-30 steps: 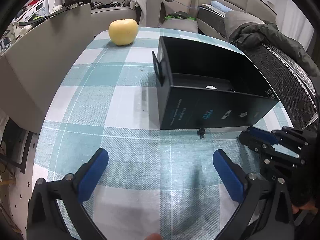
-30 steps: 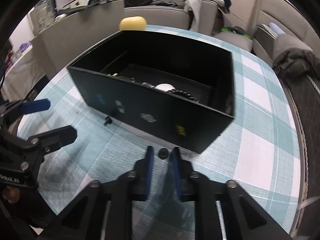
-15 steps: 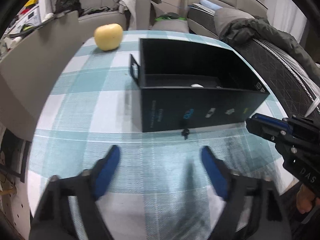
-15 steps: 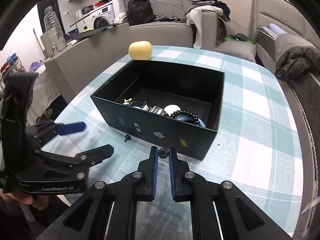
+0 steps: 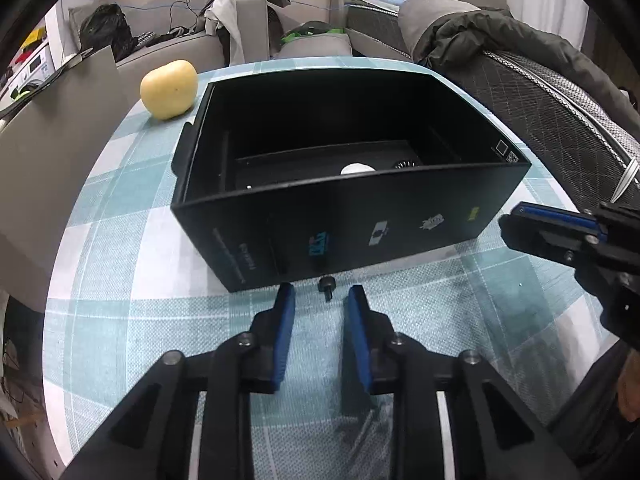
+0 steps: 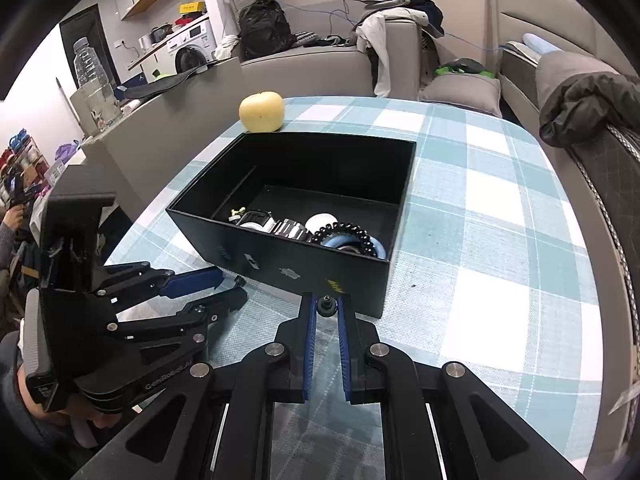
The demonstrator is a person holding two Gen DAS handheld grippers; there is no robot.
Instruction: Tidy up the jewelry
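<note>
Your right gripper (image 6: 327, 312) pinches a small black stud (image 6: 326, 306) just before the black jewelry box (image 6: 280, 268), ready for dropping in, while your left gripper (image 5: 320, 300) brackets, unclosed, another stud (image 5: 325, 282).

The near wall of the black box (image 5: 360, 216) hides most of its floor in the left wrist view; only a white piece (image 5: 357, 168) peeks over it. The right hand-held gripper (image 5: 520, 226) is cut off at that frame's right edge. The wall's small printed marks (image 6: 289, 273) are too small to read
</note>
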